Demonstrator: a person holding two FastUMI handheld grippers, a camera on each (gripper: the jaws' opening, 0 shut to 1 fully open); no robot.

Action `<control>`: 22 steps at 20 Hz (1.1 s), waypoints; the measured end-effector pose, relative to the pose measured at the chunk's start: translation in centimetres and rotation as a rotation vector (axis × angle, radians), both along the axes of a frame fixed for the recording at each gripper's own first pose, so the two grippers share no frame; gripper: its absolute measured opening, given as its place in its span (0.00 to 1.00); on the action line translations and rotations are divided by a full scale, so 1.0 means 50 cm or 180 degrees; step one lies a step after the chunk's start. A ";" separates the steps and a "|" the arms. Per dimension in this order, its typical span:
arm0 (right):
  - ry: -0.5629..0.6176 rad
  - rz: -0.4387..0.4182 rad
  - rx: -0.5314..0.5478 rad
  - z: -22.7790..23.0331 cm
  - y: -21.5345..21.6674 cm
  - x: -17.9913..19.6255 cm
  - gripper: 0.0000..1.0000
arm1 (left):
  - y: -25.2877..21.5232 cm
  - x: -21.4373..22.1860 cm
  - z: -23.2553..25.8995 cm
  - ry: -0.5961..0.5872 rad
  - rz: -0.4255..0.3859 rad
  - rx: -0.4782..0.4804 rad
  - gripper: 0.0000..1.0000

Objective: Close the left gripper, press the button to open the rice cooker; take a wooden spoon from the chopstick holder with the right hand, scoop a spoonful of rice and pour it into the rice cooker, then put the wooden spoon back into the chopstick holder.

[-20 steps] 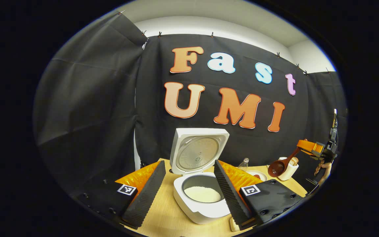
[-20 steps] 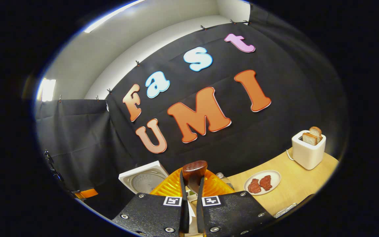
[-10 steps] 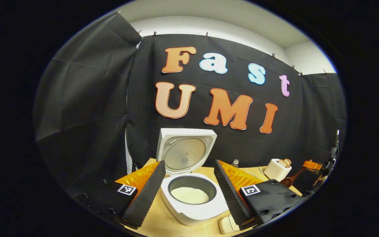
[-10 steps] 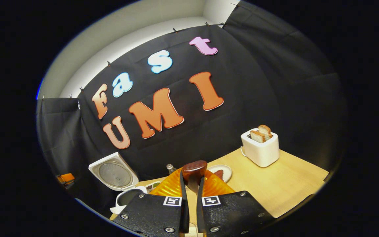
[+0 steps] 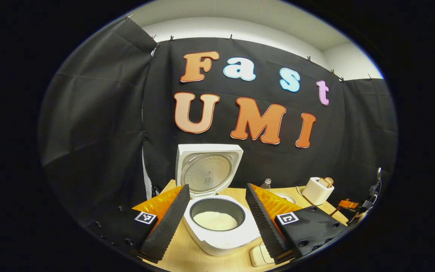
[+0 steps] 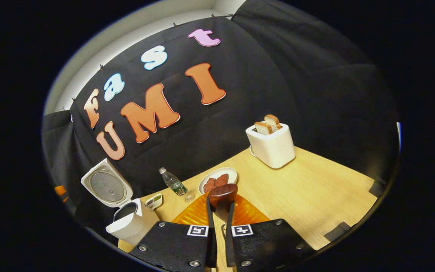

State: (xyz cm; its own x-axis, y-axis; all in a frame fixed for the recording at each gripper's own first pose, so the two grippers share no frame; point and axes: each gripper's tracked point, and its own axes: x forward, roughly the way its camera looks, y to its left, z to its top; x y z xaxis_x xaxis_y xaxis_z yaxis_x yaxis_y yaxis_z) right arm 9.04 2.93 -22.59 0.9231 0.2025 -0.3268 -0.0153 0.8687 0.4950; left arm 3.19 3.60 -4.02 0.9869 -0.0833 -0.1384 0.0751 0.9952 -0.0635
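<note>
The white rice cooker (image 5: 221,238) stands with its lid (image 5: 207,173) up, and white rice lies in the dark pot (image 5: 215,220). My left gripper (image 5: 217,223) hovers just in front of it, open, with one finger on each side of the pot. My right gripper (image 6: 220,207) is shut on the dark wooden spoon (image 6: 223,193), whose bowl sticks out past the fingertips over the table. In the right gripper view the rice cooker (image 6: 132,224) is low on the left. Far right in the left gripper view, the right gripper (image 5: 349,205) hangs low.
A white toaster (image 6: 272,145) with two bread slices stands at the back of the wooden table (image 6: 315,192). A plate (image 6: 217,179) of red food, a small plastic bottle (image 6: 173,184) and a small dish (image 6: 154,201) lie between toaster and cooker. A white block (image 5: 259,256) lies beside the cooker.
The right gripper, still holding the spoon, has dropped lower and tipped down toward the table, away from the cooker. The left gripper has drifted slightly; it stays open.
</note>
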 end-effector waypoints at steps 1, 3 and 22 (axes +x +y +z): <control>0.0050 0.0003 0.0029 -0.018 -0.001 0.002 0.08 | 0.001 -0.002 -0.001 0.0000 0.0012 0.0011 1.00; 0.0156 0.0017 0.0083 -0.048 0.001 0.004 0.08 | -0.001 -0.005 0.001 0.0008 0.0025 0.0014 1.00; 0.0337 -0.0345 -0.0058 -0.039 -0.069 -0.057 0.94 | -0.043 0.055 0.117 -0.0220 -0.0004 0.0077 0.97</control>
State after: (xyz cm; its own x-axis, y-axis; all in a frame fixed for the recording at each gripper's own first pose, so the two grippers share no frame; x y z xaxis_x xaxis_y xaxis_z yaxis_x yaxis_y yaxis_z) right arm 6.18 -0.51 -24.55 0.8994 0.0967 -0.4263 0.1305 0.8714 0.4729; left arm 5.95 1.47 1.81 0.9940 -0.0820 -0.0720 0.0797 0.9962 -0.0340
